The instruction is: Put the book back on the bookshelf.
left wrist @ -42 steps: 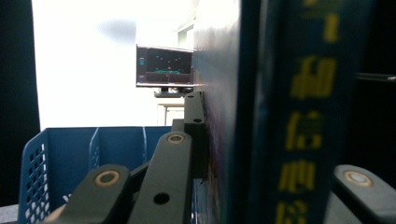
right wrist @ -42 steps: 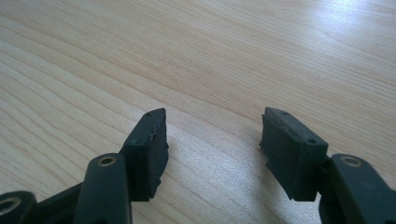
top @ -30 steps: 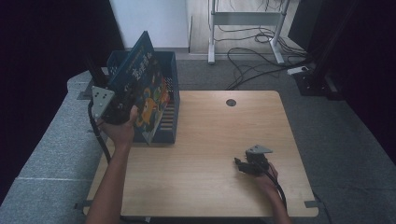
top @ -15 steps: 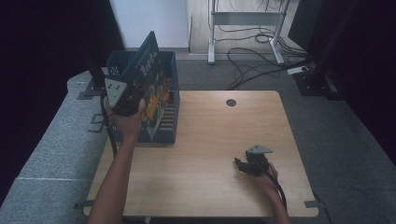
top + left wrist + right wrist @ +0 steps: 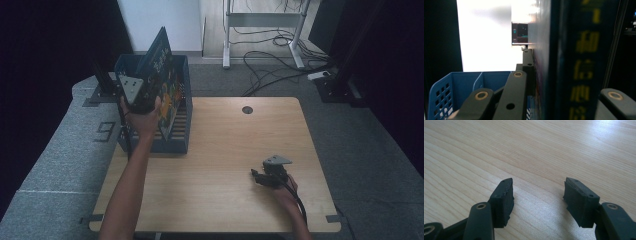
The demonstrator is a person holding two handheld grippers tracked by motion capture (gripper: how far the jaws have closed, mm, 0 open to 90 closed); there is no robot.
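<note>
Dark-blue hardcover book [image 5: 162, 75] with yellow lettering stands clamped in the left tool [image 5: 137, 95] above the blue perforated plastic crate [image 5: 150, 142], upper left; right tool [image 5: 537, 195] rests open, empty, on the wooden desk [image 5: 225, 140].

The table [image 5: 220, 165] is pale wood with fine grain, smooth and lightly shiny where light falls on it. The crate [image 5: 181, 142] is blue plastic with perforated walls and a matt look. The book [image 5: 574, 62] held over it has a glossy dark cover with yellow print. The right gripper [image 5: 537, 195] has matt black pads [image 5: 504, 200], rough and chipped at the edges, on smooth black plastic links with brass-coloured rivets
</note>
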